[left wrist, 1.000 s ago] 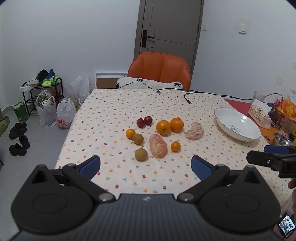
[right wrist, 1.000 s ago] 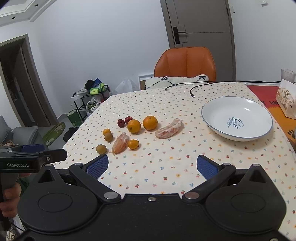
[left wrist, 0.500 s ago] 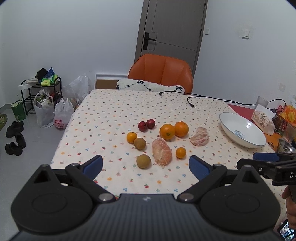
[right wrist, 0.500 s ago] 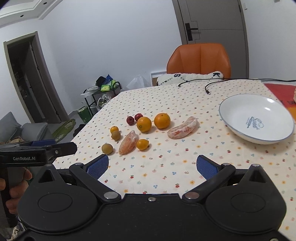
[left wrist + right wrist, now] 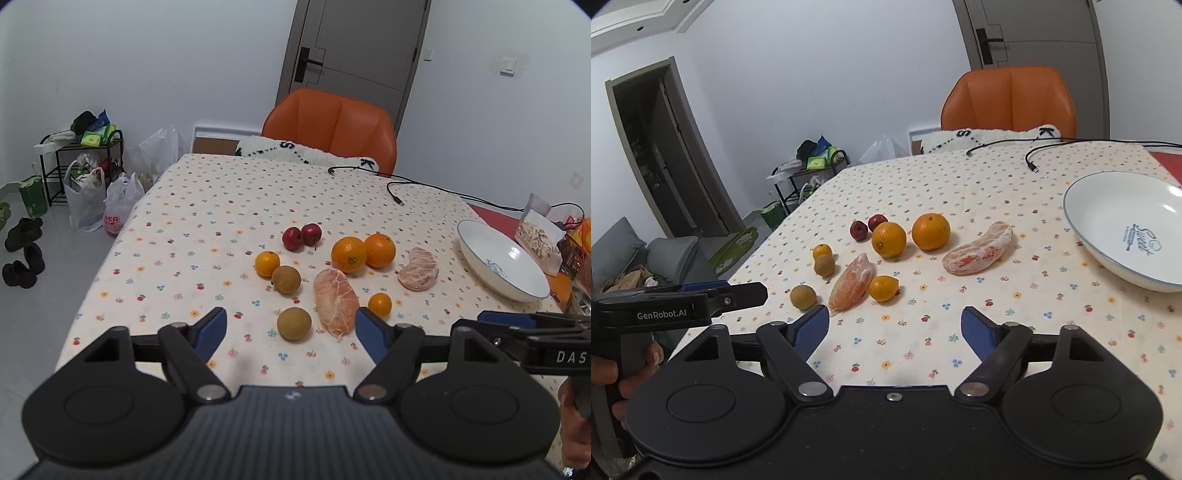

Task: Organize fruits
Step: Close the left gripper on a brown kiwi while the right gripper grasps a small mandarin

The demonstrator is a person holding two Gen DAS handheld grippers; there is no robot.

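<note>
You are holding the left gripper (image 5: 290, 330) low over the near edge of the bench (image 5: 192, 229), its blue fingers (image 5: 212, 328) standing partly apart with nothing between them; its jaws have just been closing. Your right gripper (image 5: 894, 326) is sitting in the same way, half wide, pads pressing on nothing, and it too has just been narrowing. Your left hand (image 5: 613, 373) is showing at the left edge of the right wrist view, wrapped around the handle.

Just ahead of the left gripper a brown round fruit (image 5: 294, 323) is lying on the flowered cloth, with a peeled citrus piece (image 5: 335, 306) just beside it on the right and a small orange fruit (image 5: 379, 304) beyond that. A little farther back, a second brown fruit (image 5: 286, 279) is touching a small yellow-orange fruit (image 5: 266, 263). To the right, a second peeled piece (image 5: 418, 268) is lying alone. Behind these, two oranges (image 5: 349, 254) are sitting side by side, touching, and two small red fruits (image 5: 302, 236) are resting together to their left.

The white bowl (image 5: 1108, 206) is standing empty at the right side, well apart from the fruit. A black cable (image 5: 399, 192) is trailing over the far part of the bench, and an orange chair (image 5: 332, 125) is standing behind it.
</note>
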